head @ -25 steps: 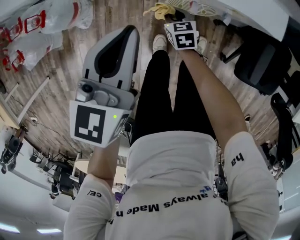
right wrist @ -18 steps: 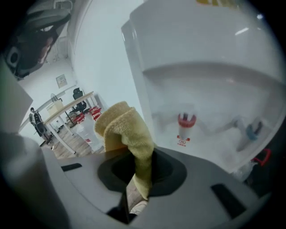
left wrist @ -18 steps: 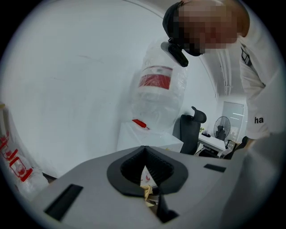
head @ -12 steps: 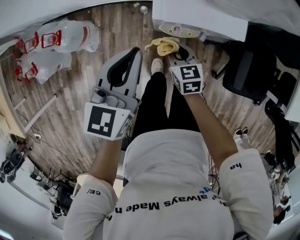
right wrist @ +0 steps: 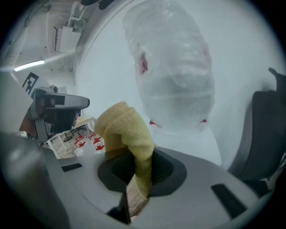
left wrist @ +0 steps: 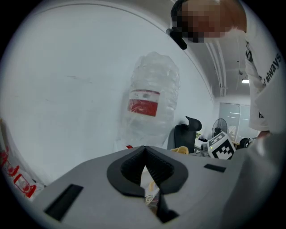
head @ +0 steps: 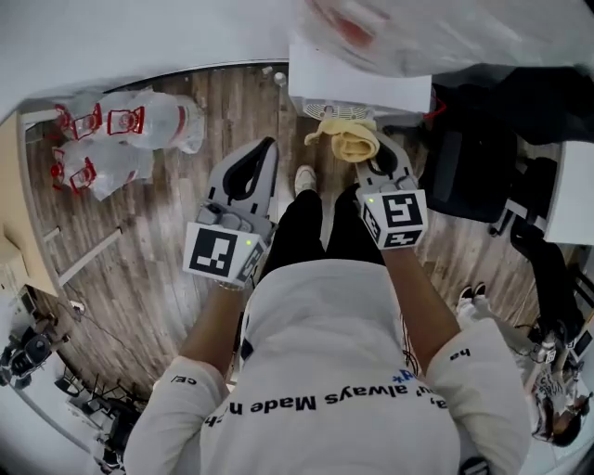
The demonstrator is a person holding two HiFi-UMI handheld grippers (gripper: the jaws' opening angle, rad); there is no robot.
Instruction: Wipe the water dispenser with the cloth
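Observation:
The white water dispenser [head: 357, 79] stands straight ahead of the person, its clear bottle [head: 390, 28] blurred on top. In the gripper views the bottle [left wrist: 149, 103] [right wrist: 172, 71] fills the middle against a white wall. My right gripper [head: 367, 156] is shut on a bunched yellow cloth [head: 351, 137], which hangs just below the dispenser's front and grille [head: 327, 111]. The cloth [right wrist: 125, 129] rises out of the right gripper's [right wrist: 142, 167] jaws. My left gripper [head: 266, 146] [left wrist: 144, 151] is shut with nothing in it, left of the dispenser and apart from it.
Bagged water bottles [head: 111, 139] lie on the wooden floor at the left. A black office chair [head: 469, 172] stands right of the dispenser. A pale tabletop edge [head: 14, 213] shows at far left. The person's legs and shoes [head: 304, 178] are between the grippers.
The view has tilted up, bringing the dispenser and its bottle into sight. Both grippers have drawn closer to level, and the right one still holds the cloth by the dispenser's front.

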